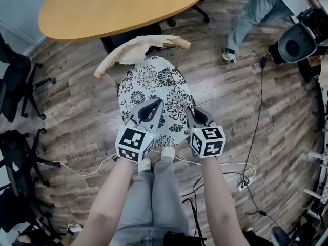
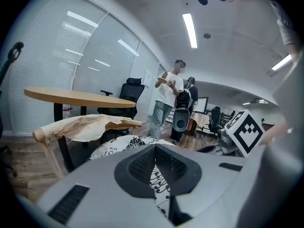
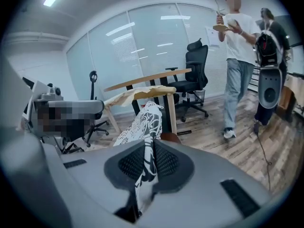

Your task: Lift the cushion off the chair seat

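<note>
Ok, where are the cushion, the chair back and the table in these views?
cushion (image 1: 154, 83), head view, middle of its flowered top.
chair back (image 1: 138, 49), head view, on the torn beige covering.
table (image 1: 118, 4), head view, bare wooden top.

From above, we cannot see the seat: the cushion (image 1: 154, 83) covers it. The left gripper (image 1: 156, 105) and right gripper (image 1: 192, 111) hide its near edge. The table (image 1: 118, 4) and a bystander (image 1: 253, 12) run off the top.

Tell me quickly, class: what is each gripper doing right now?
Left gripper: closed on the cushion edge.
Right gripper: closed on the cushion too.
</note>
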The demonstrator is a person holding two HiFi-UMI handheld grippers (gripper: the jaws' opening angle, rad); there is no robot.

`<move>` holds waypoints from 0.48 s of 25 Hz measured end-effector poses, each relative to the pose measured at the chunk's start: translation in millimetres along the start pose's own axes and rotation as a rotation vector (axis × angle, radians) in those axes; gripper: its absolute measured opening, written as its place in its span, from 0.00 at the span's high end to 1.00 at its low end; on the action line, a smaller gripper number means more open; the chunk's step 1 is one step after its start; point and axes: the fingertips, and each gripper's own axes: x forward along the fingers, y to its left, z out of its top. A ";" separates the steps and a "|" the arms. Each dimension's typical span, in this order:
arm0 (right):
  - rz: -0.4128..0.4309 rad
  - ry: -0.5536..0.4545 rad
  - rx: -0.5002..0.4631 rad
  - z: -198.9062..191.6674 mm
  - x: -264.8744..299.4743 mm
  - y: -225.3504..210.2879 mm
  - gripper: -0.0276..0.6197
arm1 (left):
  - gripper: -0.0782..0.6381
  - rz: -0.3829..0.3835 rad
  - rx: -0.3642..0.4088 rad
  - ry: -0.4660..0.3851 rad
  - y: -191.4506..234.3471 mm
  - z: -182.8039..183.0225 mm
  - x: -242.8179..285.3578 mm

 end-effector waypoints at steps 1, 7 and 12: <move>0.003 -0.007 -0.003 3.6 -5.2 4.1 0.89 | 0.88 0.002 -0.005 -0.007 -1.4 4.1 -3.8; 0.017 -0.057 -0.016 28.9 -35.7 24.7 0.89 | 0.88 0.001 -0.011 -0.055 -12.9 31.6 -27.5; 0.023 -0.101 -0.033 52.0 -59.7 41.5 0.89 | 0.88 0.017 -0.017 -0.088 -16.3 52.0 -50.5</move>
